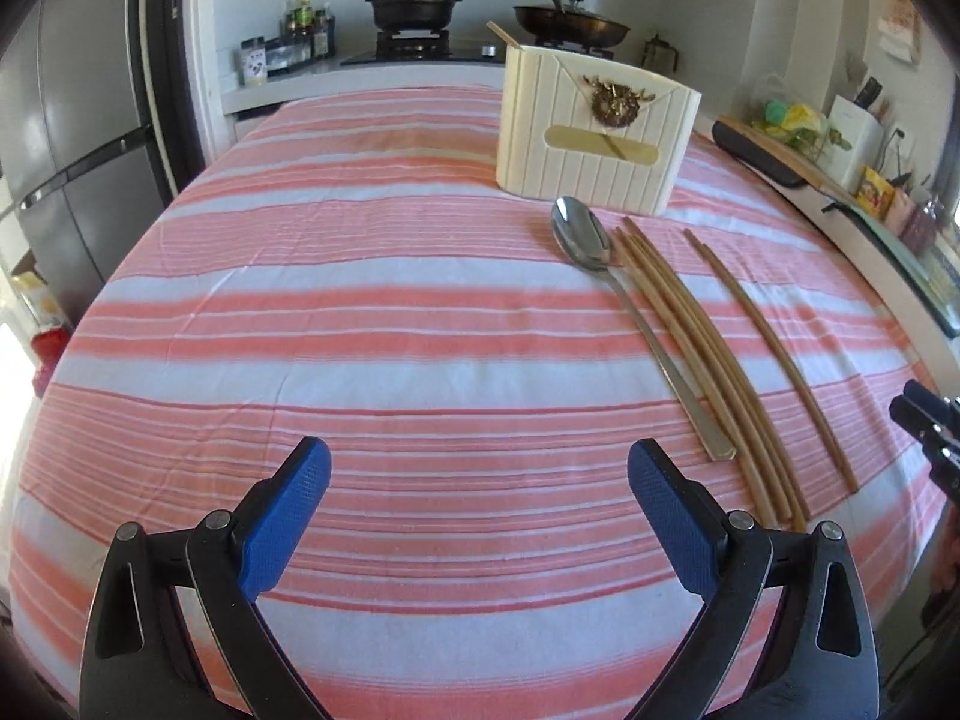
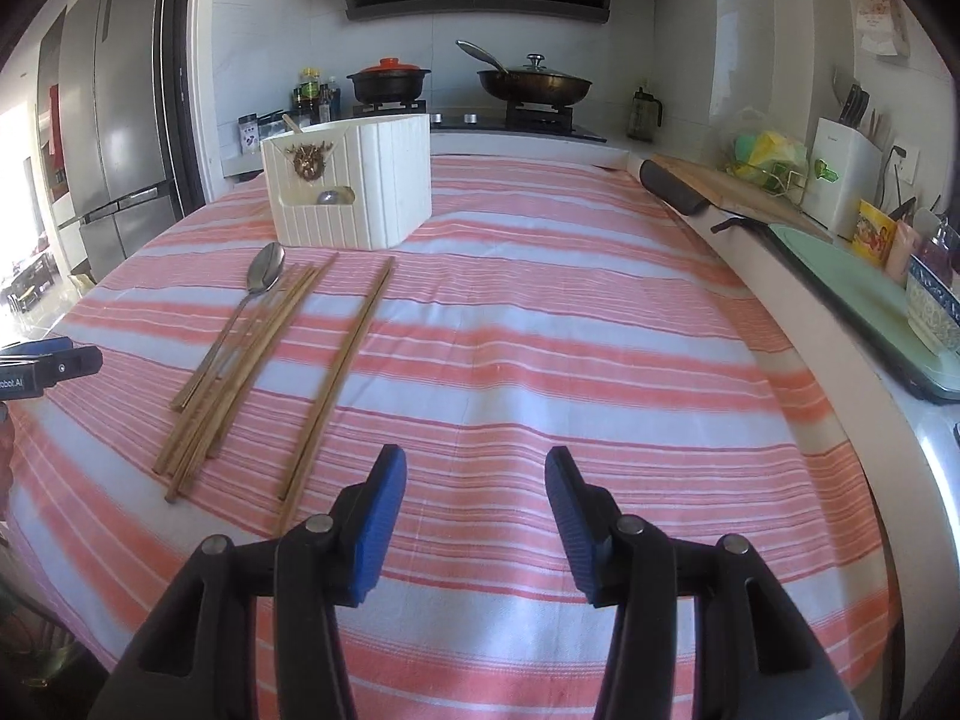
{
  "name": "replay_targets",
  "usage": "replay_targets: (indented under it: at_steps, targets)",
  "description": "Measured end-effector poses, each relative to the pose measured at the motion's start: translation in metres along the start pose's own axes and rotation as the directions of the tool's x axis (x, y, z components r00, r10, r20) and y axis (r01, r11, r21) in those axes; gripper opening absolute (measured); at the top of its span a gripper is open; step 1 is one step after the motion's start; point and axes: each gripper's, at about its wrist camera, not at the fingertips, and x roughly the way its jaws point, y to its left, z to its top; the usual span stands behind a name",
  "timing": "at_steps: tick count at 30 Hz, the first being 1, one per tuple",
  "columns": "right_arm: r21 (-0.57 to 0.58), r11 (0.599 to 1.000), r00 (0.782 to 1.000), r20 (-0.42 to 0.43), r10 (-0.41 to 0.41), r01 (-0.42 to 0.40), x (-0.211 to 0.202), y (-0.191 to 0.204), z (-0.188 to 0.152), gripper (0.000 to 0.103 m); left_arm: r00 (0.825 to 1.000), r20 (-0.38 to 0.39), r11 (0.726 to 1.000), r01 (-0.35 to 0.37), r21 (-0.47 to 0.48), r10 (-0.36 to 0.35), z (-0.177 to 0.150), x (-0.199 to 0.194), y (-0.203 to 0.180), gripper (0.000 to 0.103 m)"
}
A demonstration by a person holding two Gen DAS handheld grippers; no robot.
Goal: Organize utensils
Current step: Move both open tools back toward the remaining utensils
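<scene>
- A tall grey refrigerator fills the far left of the kitchen, seen from my right wrist camera.
- My left gripper hangs over the pink-and-white striped tablecloth with its blue pads spread wide apart and nothing between them; the cloth beneath is bare.
- In the right wrist view, the tip of that same left gripper pokes in at the left edge, near the handle end of the utensils.
- A metal spoon lies on the cloth, bowl toward the far side, its handle running back toward me.
- Just beside the spoon, on its right, lies a bundle of wooden chopsticks, touching or nearly touching its handle.
- A separate pair of chopsticks lies a little further right, apart from the bundle and roughly parallel to it.
- Beyond the utensils stands a cream ribbed utensil holder, upright, with a brown ornament on its front; one stick leans out of its top left corner.
- My right gripper hovers over the cloth to the right of the separate pair, jaws partly open and holding nothing.
- Behind the table, a black pot with an orange lid and a lidded frying pan sit on the stove.
- A cutting board and a knife block line the counter on the right.
</scene>
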Motion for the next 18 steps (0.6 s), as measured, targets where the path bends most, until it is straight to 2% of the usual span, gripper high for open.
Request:
replay_targets:
  at_steps: [4,10,18]
  targets:
    - [0.010,1.000,1.000,0.013,0.009,-0.009,0.008,0.001,-0.002,0.049,1.000,-0.029,1.000,0.004,-0.025,-0.005,-0.006,0.012,0.006,0.099]
    - [0.012,1.000,1.000,-0.003,0.010,-0.010,0.020,0.002,-0.004,0.049,1.000,-0.025,0.998,0.011,-0.059,-0.013,-0.007,0.014,0.012,0.099]
    - [0.051,0.999,1.000,-0.009,0.012,-0.011,0.025,-0.002,-0.005,0.049,0.999,-0.038,1.000,-0.022,-0.019,0.022,-0.008,0.015,0.003,0.099]
